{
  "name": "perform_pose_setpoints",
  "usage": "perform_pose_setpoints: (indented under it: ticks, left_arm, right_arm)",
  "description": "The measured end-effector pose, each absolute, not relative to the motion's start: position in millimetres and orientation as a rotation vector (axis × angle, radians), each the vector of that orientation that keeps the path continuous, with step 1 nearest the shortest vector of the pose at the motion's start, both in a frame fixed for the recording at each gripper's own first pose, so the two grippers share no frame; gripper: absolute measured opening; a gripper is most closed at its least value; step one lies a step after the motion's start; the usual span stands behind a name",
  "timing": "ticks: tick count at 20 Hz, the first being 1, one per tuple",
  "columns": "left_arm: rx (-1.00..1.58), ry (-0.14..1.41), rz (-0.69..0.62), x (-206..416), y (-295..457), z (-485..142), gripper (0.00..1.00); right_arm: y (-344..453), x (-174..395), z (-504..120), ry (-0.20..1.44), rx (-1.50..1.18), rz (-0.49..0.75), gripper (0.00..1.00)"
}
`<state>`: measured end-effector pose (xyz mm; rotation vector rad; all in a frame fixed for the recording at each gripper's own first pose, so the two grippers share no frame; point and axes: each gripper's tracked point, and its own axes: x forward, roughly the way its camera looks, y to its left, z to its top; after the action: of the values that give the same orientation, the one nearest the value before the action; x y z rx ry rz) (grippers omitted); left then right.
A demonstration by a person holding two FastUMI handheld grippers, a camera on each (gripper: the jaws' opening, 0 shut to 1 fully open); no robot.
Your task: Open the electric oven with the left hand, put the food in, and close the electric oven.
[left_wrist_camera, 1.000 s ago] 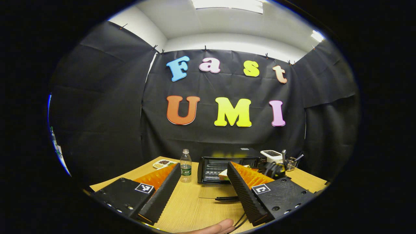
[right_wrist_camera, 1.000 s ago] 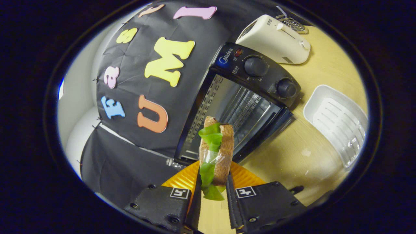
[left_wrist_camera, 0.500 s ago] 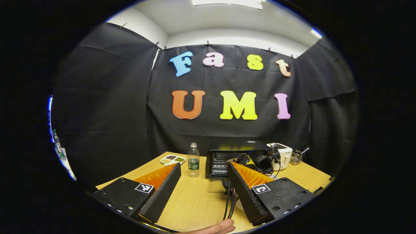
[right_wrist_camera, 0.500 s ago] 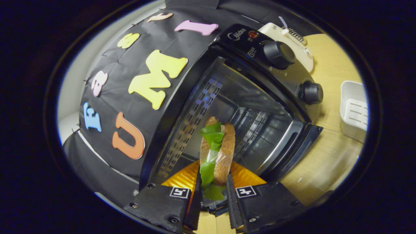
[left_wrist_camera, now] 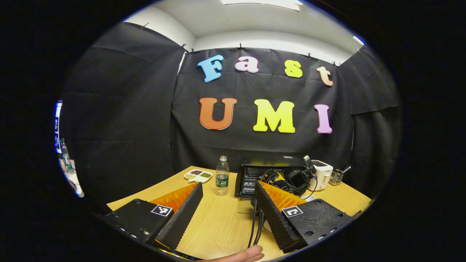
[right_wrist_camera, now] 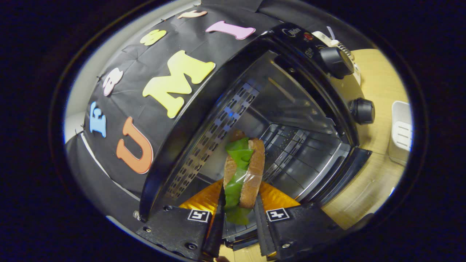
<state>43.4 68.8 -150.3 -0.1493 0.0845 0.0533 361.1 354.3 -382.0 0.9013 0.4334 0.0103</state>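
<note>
Wide open at the front, the electric oven [right_wrist_camera: 291,120], with the sandwich [right_wrist_camera: 243,174] pinched between the fingers of the right gripper [right_wrist_camera: 238,222] and poised in the mouth of the cavity, bare rack [right_wrist_camera: 291,153] beyond it and perforated side wall [right_wrist_camera: 214,138] close alongside. Seen from the left gripper [left_wrist_camera: 227,214], jaws spread over bare wooden table [left_wrist_camera: 218,225]: a water bottle [left_wrist_camera: 222,175] just beside the oven's near corner, a divided snack dish [left_wrist_camera: 198,175] past it, and the right gripper's body and trailing cables [left_wrist_camera: 256,222] crowding the oven front. Flanking the far side, a white toaster [left_wrist_camera: 321,174] and a small wire rack [left_wrist_camera: 336,176].
</note>
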Motion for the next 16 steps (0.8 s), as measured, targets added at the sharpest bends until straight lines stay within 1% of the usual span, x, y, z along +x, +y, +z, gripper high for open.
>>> perform_pose_setpoints:
  ticks: [3, 4, 5, 6, 7, 8, 9, 12, 14, 15, 16]
  left_arm:
    - [-0.151, 0.082, 0.068, 40, 74, -151, 0.94]
    - [-0.15, 0.077, 0.073, 39, 76, -149, 0.94]
    - [-0.149, 0.074, 0.074, 39, 78, -150, 0.94]
    - [-0.15, 0.072, 0.075, 39, 78, -154, 0.94]
    - [-0.149, 0.071, 0.075, 39, 79, -154, 0.94]
    - [-0.149, 0.074, 0.074, 38, 79, -155, 0.94]
    - [-0.146, 0.079, 0.073, 37, 80, -157, 0.94]
    - [-0.146, 0.084, 0.08, 37, 83, -156, 0.94]
    - [-0.154, 0.084, 0.081, 37, 84, -156, 0.94]
    - [-0.158, 0.085, 0.079, 36, 83, -156, 0.94]
    - [-0.159, 0.084, 0.077, 34, 83, -155, 0.94]
  right_arm:
    - [357, 361, -379, 0.45, 0.823, 0.007, 0.48]
    - [355, 361, -380, 0.455, 0.791, 0.003, 0.36]
    - [356, 359, -381, 0.466, 0.762, 0.001, 0.43]
    - [355, 359, -380, 0.47, 0.737, 0.003, 0.59]
    - [356, 359, -380, 0.477, 0.703, 0.003, 0.61]
    - [353, 359, -380, 0.485, 0.656, 0.005, 0.49]
    - [355, 359, -380, 0.504, 0.593, 0.017, 0.65]
    - [360, 359, -378, 0.542, 0.44, 0.075, 0.71]
    - [364, 355, -382, 0.6, 0.37, 0.116, 0.73]
    - [364, 353, -386, 0.63, 0.334, 0.128, 0.77]
    - [362, 351, -388, 0.652, 0.285, 0.135, 0.78]
